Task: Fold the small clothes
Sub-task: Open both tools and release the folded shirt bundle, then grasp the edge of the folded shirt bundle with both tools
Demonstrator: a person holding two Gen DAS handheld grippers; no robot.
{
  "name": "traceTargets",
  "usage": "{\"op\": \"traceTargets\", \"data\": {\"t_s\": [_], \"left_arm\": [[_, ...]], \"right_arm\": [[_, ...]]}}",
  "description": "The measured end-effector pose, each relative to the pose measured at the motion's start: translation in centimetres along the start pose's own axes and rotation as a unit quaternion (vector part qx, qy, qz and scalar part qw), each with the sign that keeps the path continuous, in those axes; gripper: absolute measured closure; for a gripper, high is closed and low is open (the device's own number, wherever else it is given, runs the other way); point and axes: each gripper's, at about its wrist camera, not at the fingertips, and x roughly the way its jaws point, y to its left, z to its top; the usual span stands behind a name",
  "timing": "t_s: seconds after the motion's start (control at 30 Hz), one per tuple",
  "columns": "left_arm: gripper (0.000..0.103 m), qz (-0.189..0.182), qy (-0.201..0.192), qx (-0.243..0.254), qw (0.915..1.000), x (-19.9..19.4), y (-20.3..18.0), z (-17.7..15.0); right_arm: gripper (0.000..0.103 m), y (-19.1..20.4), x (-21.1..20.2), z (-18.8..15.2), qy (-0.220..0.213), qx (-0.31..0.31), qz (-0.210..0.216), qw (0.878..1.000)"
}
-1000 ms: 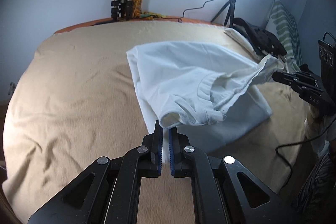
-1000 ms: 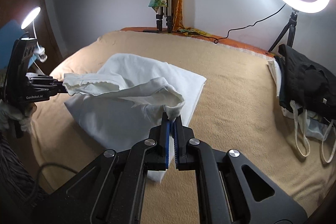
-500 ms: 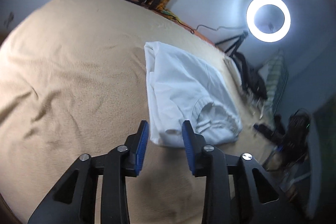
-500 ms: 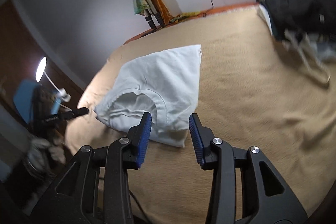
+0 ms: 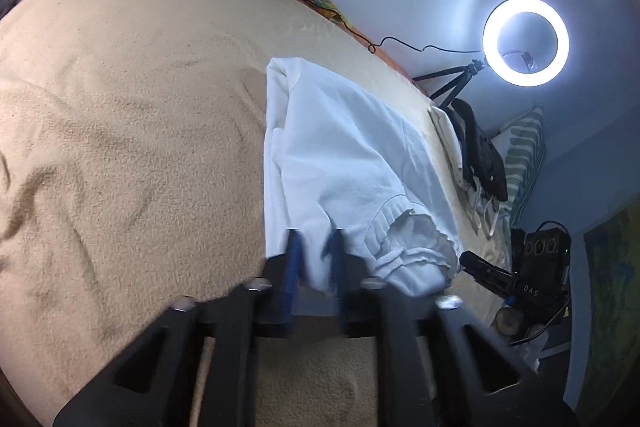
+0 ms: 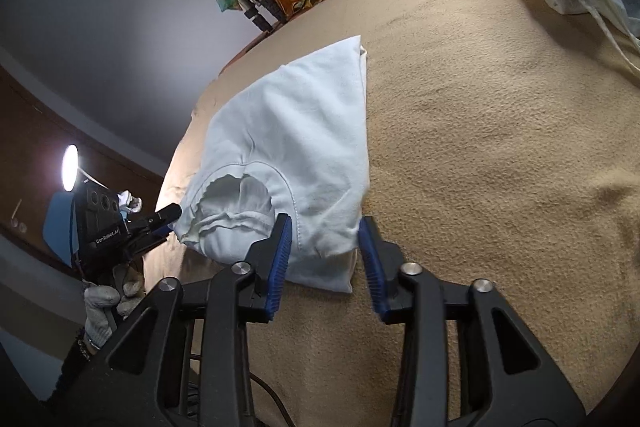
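Lying folded on the tan blanket [image 6: 500, 167] of the bed, the white T-shirt [image 6: 304, 131] rests with its ribbed neckline [image 6: 240, 199] turned toward us and its far folded corner pointing at the wall.

From the right wrist view we see the right gripper [image 6: 324, 255] with its blue-padded jaws apart and closing; the shirt's near corner sits in the gap between them, and neither pad presses on it.

From the left wrist view our left gripper [image 5: 314, 267] is smeared by motion. Its jaws show a narrow gap with the shirt's near edge seen between them, and they are closing; whether the pads already pinch the cloth we cannot tell. In the right wrist view the same gripper shows at the shirt's left edge, held by a gloved hand [image 6: 106, 303].

Beyond the shirt a lit ring light [image 5: 525, 41] stands on a small tripod by the wall, a black bag [image 5: 480, 151] lies at the bed's edge beside a striped pillow [image 5: 524, 155], and a small lamp [image 6: 71, 167] glows at the other side.
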Motion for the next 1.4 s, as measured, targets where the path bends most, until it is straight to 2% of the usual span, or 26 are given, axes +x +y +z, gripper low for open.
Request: {"op": "traceTargets", "data": {"t_s": [0.03,0.13,0.23,0.3,0.4,0.5,0.6,0.7,0.73,0.83,0.87,0.97,1.03,1.07,1.1,1.23,1.4], "left_arm": [[0.099,0.001,-0.002,0.002,1.0000,-0.1,0.1,0.0],[0.099,-0.002,-0.008,0.008,0.9999,-0.9,-0.1,0.0],[0.100,-0.012,-0.019,0.005,0.9997,-2.4,-0.2,0.0],[0.100,-0.001,-0.020,0.012,0.9997,-2.9,-0.1,-0.3],[0.100,0.030,0.000,0.025,0.9993,-1.9,0.5,-1.2],[0.100,0.045,0.014,0.025,0.9986,-0.9,0.9,-1.9],[0.100,0.054,0.012,0.035,0.9978,-1.0,0.6,-1.9],[0.100,0.064,0.001,0.049,0.9968,-1.9,-0.2,-1.6],[0.100,0.069,-0.005,0.055,0.9961,-2.3,-0.5,-1.4],[0.096,0.072,-0.030,0.071,0.9944,-3.4,-1.4,-0.4],[0.095,0.074,-0.040,0.075,0.9936,-3.6,-1.7,0.3],[0.094,0.066,-0.055,0.055,0.9948,-3.4,-1.4,2.1],[0.084,0.057,-0.067,0.036,0.9955,-3.0,-1.0,3.6],[0.076,0.056,-0.071,0.027,0.9956,-2.6,-0.8,4.3],[0.074,0.052,-0.074,0.017,0.9958,-2.2,-0.6,5.1],[0.074,0.023,-0.072,-0.028,0.9968,-0.2,0.4,7.3],[0.074,0.004,-0.045,-0.074,0.9963,3.3,2.1,9.0]], "right_arm": [[0.094,0.0,0.1,0.0,0.001,0.002,0.005,1.000],[0.096,0.3,-0.5,0.2,-0.011,0.004,0.025,1.000],[0.097,0.6,-1.7,0.5,-0.025,0.021,0.064,0.997],[0.097,0.8,-2.6,0.5,-0.030,0.028,0.087,0.995],[0.097,1.0,-2.0,-0.1,-0.016,0.000,0.041,0.999],[0.097,0.1,-0.1,-0.7,0.016,0.009,0.006,1.000],[0.097,0.3,0.5,-0.9,0.029,-0.010,-0.021,0.999],[0.097,1.7,0.2,-0.7,0.031,-0.059,-0.058,0.996],[0.092,2.2,0.1,-0.5,0.033,-0.072,-0.064,0.995],[0.059,2.5,-1.3,0.2,0.011,-0.097,-0.054,0.994],[0.056,2.5,-1.7,0.5,-0.001,-0.101,-0.050,0.994],[0.056,1.7,-2.2,2.4,-0.027,-0.089,-0.030,0.995],[0.056,0.9,-2.1,3.7,-0.041,-0.071,-0.023,0.996],[0.056,0.5,-2.0,4.3,-0.047,-0.064,-0.021,0.997],[0.056,0.1,-1.8,5.0,-0.052,-0.056,-0.022,0.997],[0.056,-0.7,0.0,7.5,-0.056,-0.034,-0.016,0.998],[0.056,-2.7,2.5,9.8,-0.051,0.008,0.013,0.999]]}}
